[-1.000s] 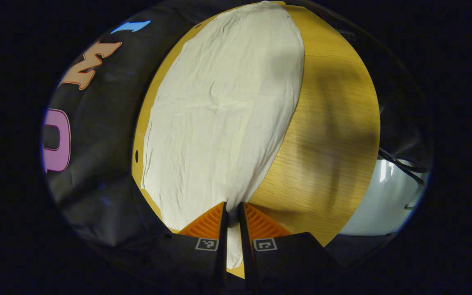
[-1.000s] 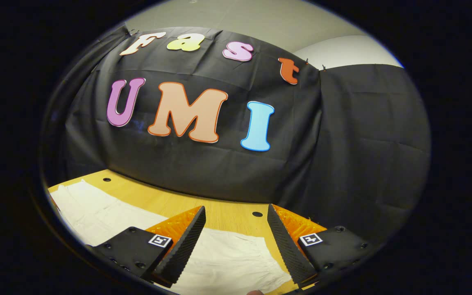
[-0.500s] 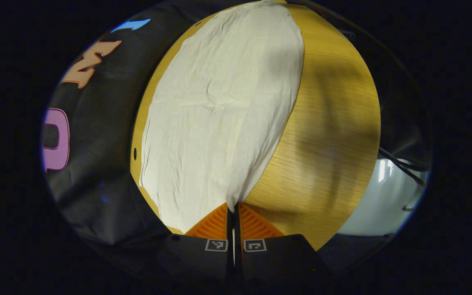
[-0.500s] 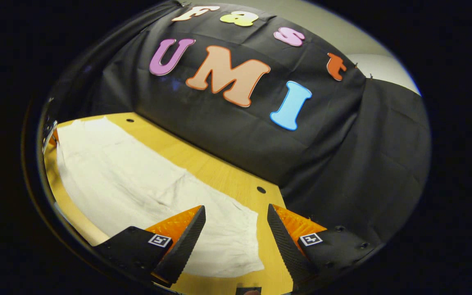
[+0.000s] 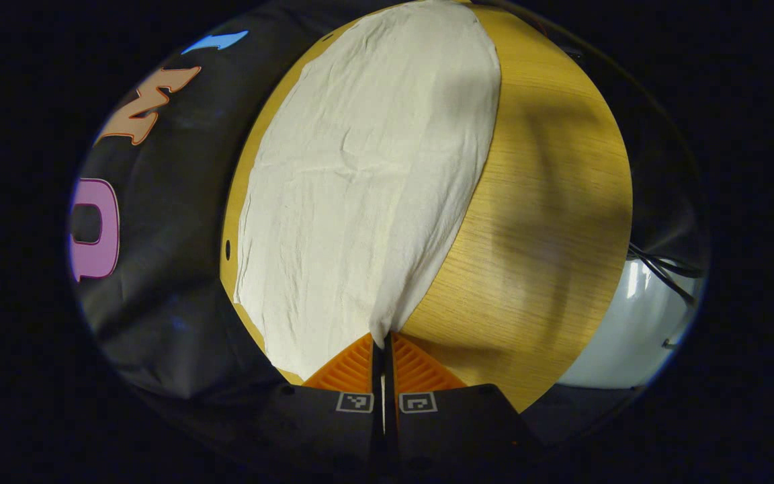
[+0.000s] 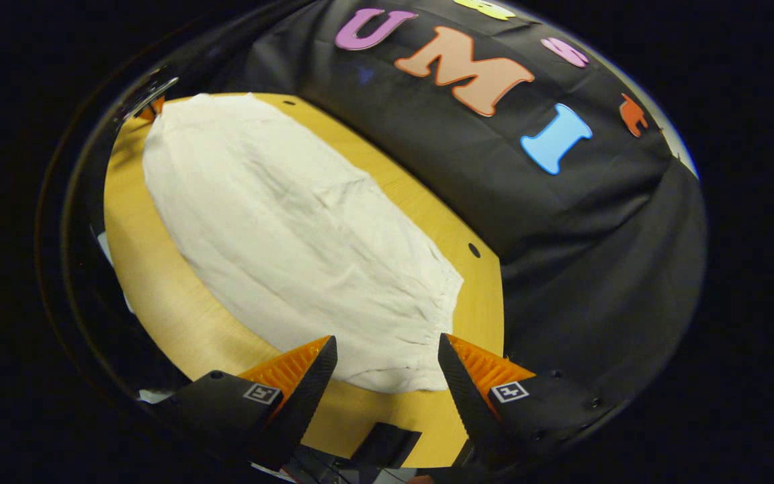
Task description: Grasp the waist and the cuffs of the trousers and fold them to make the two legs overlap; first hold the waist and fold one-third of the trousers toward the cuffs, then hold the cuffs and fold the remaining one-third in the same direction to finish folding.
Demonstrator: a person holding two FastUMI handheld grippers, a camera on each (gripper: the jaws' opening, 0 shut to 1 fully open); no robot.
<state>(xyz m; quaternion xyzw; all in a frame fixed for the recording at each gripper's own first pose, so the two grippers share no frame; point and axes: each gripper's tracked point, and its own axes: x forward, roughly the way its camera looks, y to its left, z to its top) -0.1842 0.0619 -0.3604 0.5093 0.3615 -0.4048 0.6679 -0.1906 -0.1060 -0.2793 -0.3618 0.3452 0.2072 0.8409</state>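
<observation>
**A:** Left gripper view: I'm pinching a corner of the trousers [image 5: 367,181] with the left gripper [image 5: 383,346], fingers pressed together on the cloth, right at the table's [image 5: 548,222] near edge. They're lying flat along the far edge.

**B:** And the other end?

**A:** The right gripper [image 6: 387,353] is hovering spread above the gathered end. I'm worrying that if I lift now one-sided, the cloth is dragging, bunching or slipping from that thin pinch.

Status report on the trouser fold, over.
Left hand-held gripper shut on trousers edge. Right hand-held gripper open above the other end, not gripping. Trousers flat on table.
</observation>
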